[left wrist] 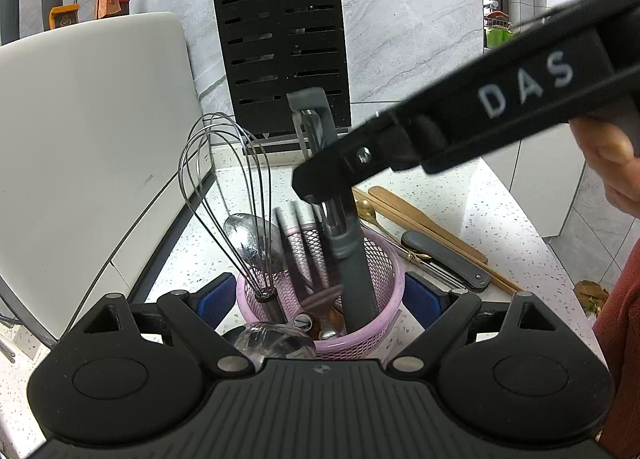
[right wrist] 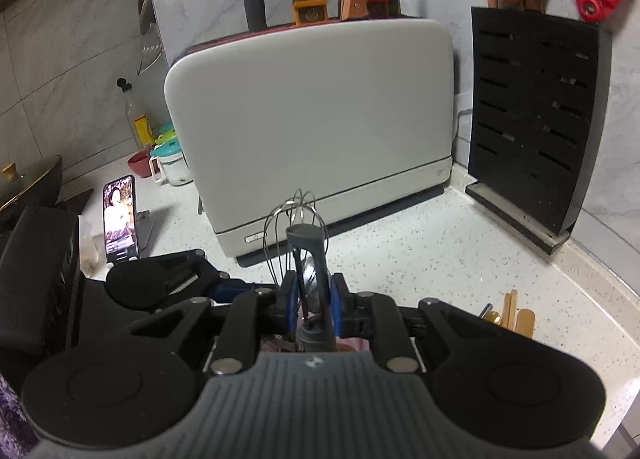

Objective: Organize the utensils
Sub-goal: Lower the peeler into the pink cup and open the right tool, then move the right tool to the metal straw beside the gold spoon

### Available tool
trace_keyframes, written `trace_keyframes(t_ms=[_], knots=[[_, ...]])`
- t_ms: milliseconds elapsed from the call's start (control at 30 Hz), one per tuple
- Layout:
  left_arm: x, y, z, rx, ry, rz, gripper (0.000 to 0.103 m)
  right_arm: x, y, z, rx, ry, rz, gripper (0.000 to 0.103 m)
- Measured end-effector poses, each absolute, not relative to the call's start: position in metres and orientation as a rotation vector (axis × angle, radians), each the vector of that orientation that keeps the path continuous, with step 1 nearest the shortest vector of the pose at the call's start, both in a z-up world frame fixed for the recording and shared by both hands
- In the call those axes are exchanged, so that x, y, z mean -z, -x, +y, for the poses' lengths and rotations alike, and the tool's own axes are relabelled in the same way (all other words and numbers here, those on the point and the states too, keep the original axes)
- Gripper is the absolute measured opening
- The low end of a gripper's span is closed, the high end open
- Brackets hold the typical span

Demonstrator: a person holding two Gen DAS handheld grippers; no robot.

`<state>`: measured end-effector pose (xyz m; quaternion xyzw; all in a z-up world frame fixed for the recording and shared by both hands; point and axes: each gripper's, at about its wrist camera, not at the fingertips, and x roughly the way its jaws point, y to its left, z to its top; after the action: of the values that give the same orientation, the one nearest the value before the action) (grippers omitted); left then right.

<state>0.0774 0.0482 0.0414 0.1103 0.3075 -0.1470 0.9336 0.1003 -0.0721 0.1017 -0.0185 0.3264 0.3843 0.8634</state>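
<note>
On a speckled kitchen counter point(left wrist: 460, 195), a white appliance point(right wrist: 312, 127) stands at ten o'clock of a pink mesh utensil holder point(left wrist: 384, 259), clamped between the left gripper's point(left wrist: 320, 295) blue pads. The right gripper point(right wrist: 313, 309) is closed on a grey peeler point(left wrist: 340, 195) standing upright in the holder, beside a wire whisk point(left wrist: 224, 195). Wooden chopsticks point(left wrist: 424, 223) lie at two o'clock.

Speckled white countertop point(left wrist: 460, 195) bearing a pink mesh holder point(left wrist: 384, 259), a white appliance point(right wrist: 312, 131), a black knife block point(right wrist: 536, 123), and loose wooden utensils point(left wrist: 424, 223).
</note>
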Motion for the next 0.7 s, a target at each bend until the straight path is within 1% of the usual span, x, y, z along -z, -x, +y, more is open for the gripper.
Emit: trace_keyframes(t_ms=[167, 300, 333, 367, 400, 567, 700], knots=[[-0.041, -0.077, 0.048, 0.300, -0.226, 0.629, 0.103, -0.095, -0.100, -0.065, -0.811, 0.113, 0.722, 0.014], [-0.041, -0.077, 0.048, 0.300, -0.226, 0.629, 0.103, -0.092, -0.102, -0.067, -0.811, 0.096, 0.745, 0.016], [-0.041, -0.078, 0.048, 0.300, -0.226, 0.629, 0.103, -0.092, -0.104, -0.068, -0.812, 0.078, 0.752, 0.026], [-0.041, -0.077, 0.048, 0.300, -0.226, 0.629, 0.103, -0.093, -0.105, -0.070, -0.810, 0.066, 0.756, 0.040], [-0.041, -0.077, 0.048, 0.300, -0.226, 0.629, 0.103, -0.094, -0.105, -0.071, -0.804, 0.059, 0.747, 0.045], [-0.041, -0.077, 0.048, 0.301, -0.226, 0.628, 0.103, -0.106, -0.102, -0.081, -0.796, 0.036, 0.707, 0.055], [-0.041, -0.077, 0.048, 0.301, -0.226, 0.628, 0.103, -0.118, -0.101, -0.094, -0.774, 0.008, 0.681, 0.057]])
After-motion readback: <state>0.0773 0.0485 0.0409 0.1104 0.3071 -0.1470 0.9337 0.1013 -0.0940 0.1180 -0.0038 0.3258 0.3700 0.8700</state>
